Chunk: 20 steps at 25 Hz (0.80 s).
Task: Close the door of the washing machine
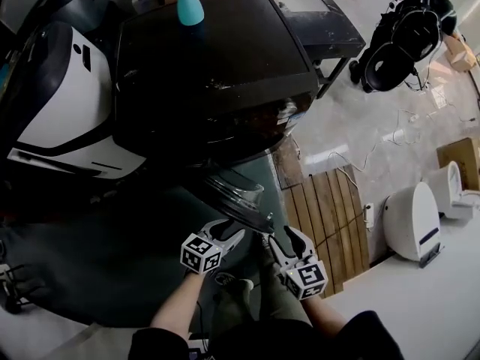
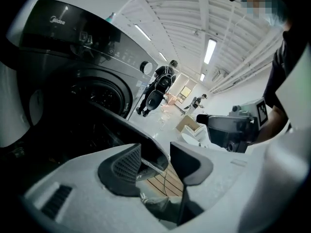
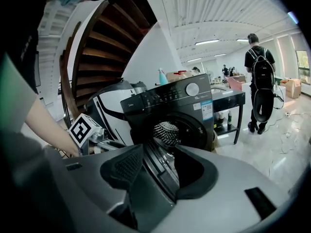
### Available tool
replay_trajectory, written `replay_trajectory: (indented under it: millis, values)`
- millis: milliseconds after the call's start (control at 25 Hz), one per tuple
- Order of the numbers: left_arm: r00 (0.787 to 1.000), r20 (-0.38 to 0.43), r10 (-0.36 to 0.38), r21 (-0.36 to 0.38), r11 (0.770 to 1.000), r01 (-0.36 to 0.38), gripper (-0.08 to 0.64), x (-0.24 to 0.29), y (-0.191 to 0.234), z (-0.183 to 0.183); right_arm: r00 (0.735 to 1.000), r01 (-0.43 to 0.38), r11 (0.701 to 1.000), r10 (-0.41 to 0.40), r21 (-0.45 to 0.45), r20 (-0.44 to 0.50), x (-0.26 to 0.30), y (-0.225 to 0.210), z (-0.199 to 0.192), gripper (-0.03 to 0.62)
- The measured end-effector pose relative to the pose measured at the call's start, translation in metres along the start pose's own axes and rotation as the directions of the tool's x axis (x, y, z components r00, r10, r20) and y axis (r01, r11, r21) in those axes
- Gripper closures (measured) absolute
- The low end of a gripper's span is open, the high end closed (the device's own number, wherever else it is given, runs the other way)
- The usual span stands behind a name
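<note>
A black front-loading washing machine (image 1: 217, 66) fills the head view's upper middle. Its round door (image 1: 236, 193) hangs open towards me. My left gripper (image 1: 229, 231) is just below the door's free edge, and my right gripper (image 1: 285, 240) is close beside it on the right. In the left gripper view the jaws (image 2: 155, 161) stand apart with the door's rim (image 2: 150, 154) showing between them, no pad pressing on it. The right gripper (image 3: 159, 166) is open too; the door (image 3: 160, 174) appears edge-on between its pads and the steel drum (image 3: 167, 130) lies beyond.
A teal bottle (image 1: 189, 6) stands on the machine's top. A white appliance (image 1: 67, 103) is close on its left and a black table (image 1: 322, 13) behind. Wooden slats (image 1: 330, 216), a white unit (image 1: 412, 220) and cables lie on the floor to the right. A person with a backpack (image 1: 405, 32) stands further off.
</note>
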<state>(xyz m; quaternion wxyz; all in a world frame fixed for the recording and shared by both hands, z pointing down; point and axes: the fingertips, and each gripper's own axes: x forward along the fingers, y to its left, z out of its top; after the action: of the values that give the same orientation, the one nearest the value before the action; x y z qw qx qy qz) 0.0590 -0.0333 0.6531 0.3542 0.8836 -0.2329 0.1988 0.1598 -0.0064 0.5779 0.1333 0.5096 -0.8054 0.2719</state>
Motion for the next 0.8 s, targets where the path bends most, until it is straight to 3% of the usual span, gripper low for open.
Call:
replay_trajectory:
  millis: [360, 800]
  values:
    - [0.996, 0.089, 0.010, 0.021, 1.000, -0.012, 0.364, 0.052, 0.031, 0.074, 0.999, 0.045, 0.999, -0.045, 0.026, 0.006, 0.045, -0.073, 0.023, 0.408]
    - [0.980, 0.190, 0.063, 0.006, 0.998, -0.066, 0.370, 0.083, 0.064, 0.127, 0.997, 0.065, 0.992, -0.069, 0.110, 0.035, 0.109, -0.123, 0.021, 0.416]
